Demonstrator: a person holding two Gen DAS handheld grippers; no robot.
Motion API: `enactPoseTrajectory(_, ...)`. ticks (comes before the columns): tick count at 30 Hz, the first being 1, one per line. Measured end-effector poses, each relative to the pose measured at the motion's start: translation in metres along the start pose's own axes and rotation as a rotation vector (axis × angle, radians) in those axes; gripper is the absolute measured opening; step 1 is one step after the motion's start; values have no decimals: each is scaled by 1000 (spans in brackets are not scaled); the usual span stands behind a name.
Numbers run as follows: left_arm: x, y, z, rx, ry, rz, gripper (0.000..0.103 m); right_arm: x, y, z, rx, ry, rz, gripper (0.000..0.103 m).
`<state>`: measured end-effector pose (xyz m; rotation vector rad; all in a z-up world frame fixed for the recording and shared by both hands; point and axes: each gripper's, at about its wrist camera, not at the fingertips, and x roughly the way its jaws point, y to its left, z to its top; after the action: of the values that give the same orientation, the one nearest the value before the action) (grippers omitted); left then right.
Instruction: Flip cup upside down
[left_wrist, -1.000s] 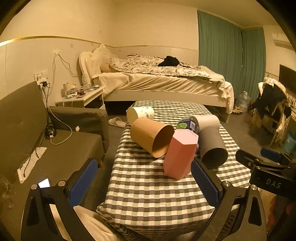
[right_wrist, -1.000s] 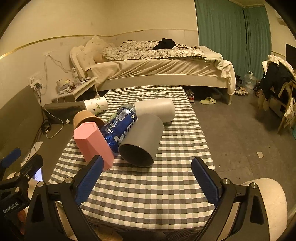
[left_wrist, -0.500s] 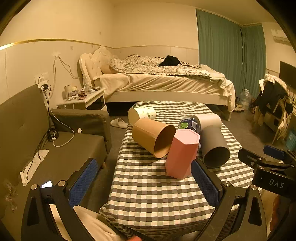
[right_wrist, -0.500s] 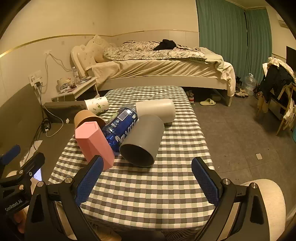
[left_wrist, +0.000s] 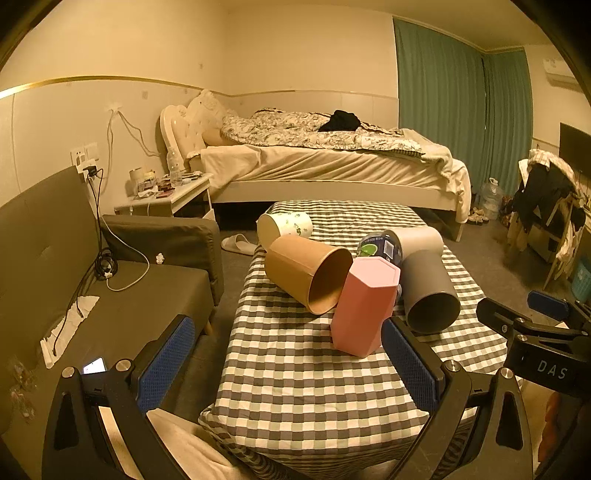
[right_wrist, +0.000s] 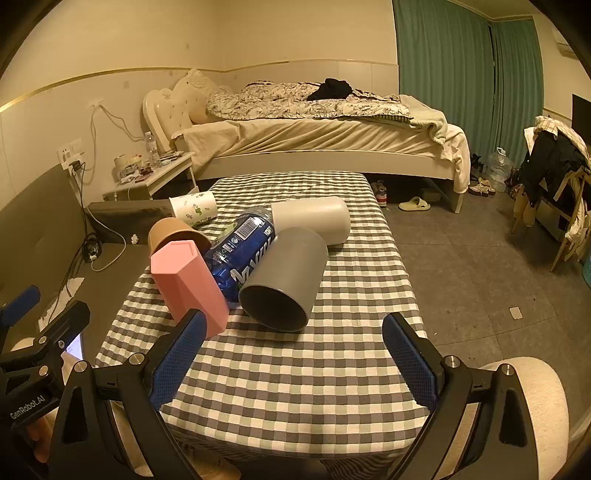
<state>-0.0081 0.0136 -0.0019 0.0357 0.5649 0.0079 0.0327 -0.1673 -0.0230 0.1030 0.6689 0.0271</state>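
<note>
Nearest the cameras, both grippers are hovering over the near edge of the surface (right_wrist: 295, 369), which is wearing a checked cloth. The left gripper (left_wrist: 288, 358) is spread wide and holding nothing, and the right gripper (right_wrist: 293, 354) is likewise released and empty.

Just past them, the cups are lying in a tangled heap. The pink cup (left_wrist: 364, 306) is sitting closest to the left gripper, tilted with its closed end up and leaning against the brown cup (left_wrist: 306, 271), whose mouth is facing the camera. In the right wrist view the grey cup (right_wrist: 284, 282) is lying on its side almost dead ahead of the right gripper, its long axis running away from the gripper and its open mouth pointing back toward it. A blue bottle (right_wrist: 240, 254) is wedged between the pink and grey cups.

Farther off, a white cup (right_wrist: 312, 223) and a leaf-patterned cup (right_wrist: 192, 208) are also lying on their sides.

Judging by this, the grey cup is the likeliest target for the right gripper, which would need to close across the cup's body, not along it. Which cup is meant cannot be told.
</note>
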Motion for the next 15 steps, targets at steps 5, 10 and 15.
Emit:
enactPoseTrajectory(5, 0, 1, 0, -2, 2, 0, 103, 0, 0, -1, -1, 2, -2, 96)
enactPoseTrajectory(10, 0, 1, 0, -2, 2, 0, 103, 0, 0, -2, -2, 3, -3, 96)
enactPoseTrajectory(15, -1, 1, -2, -5, 2, -2, 103, 1, -1, -2, -3, 12, -3, 96)
